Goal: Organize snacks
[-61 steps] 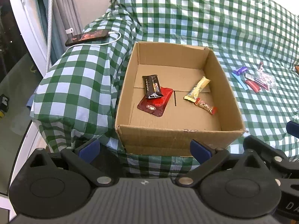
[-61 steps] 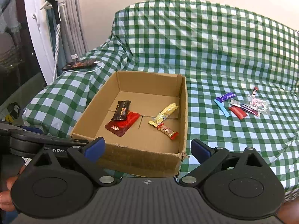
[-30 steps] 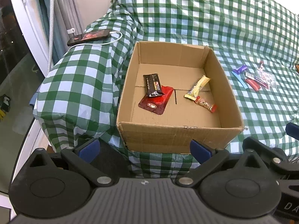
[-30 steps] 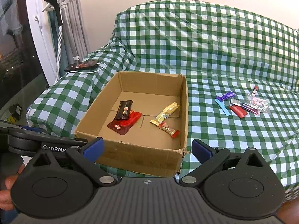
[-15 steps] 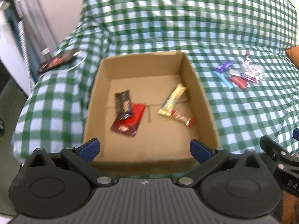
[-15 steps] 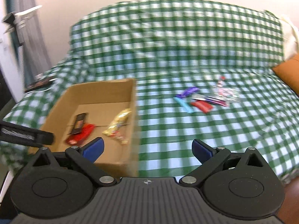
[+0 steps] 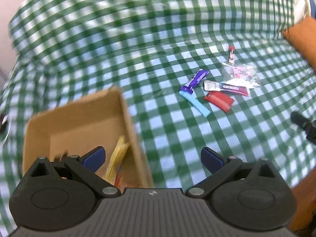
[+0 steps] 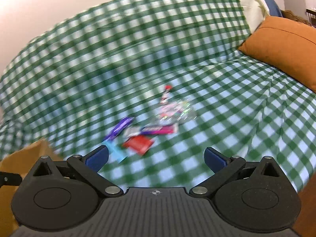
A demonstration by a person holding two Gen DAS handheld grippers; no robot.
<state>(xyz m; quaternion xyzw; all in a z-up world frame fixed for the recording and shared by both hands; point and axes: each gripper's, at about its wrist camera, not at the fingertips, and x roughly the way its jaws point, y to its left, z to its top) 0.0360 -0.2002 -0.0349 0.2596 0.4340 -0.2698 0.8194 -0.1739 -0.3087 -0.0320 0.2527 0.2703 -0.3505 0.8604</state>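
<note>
I have both sets of jaws spread wide and holding nothing. The left gripper (image 7: 152, 159) sits at the lower centre of its frame, straddling the right wall of the open brown cardboard box (image 7: 126, 118) at lower left; 1 blue pad hangs over the inside, where a yellow-wrapped snack bar (image 7: 117, 160) lies against that wall, already sorted. The rest of the box floor is hidden behind the gripper body.

The right gripper (image 8: 156, 158) is also at lower centre of its view, hovering above the green-and-white checked cloth (image 8: 217, 130) that covers the couch. Just beyond its pads, at mid-frame, is the loose cluster I am after, blurred in this view but clear in the left one: a flat red foil packet (image 7: 218, 100) nearest, a light blue stick (image 7: 194, 103) to its left, a purple wrapped bar (image 7: 194, 81) touching the stick's far end, a silver-and-purple sachet (image 7: 226, 86), a crinkly clear pink-printed packet (image 7: 239, 73), and a small red-tipped sachet (image 7: 231, 54) farthest up. An orange cushion (image 8: 282, 47) sits at upper right, well apart.

I judge the wide jaws suit a flat pick; the red packet looks easiest. Thin wrappers on soft cloth may slip or bunch.
</note>
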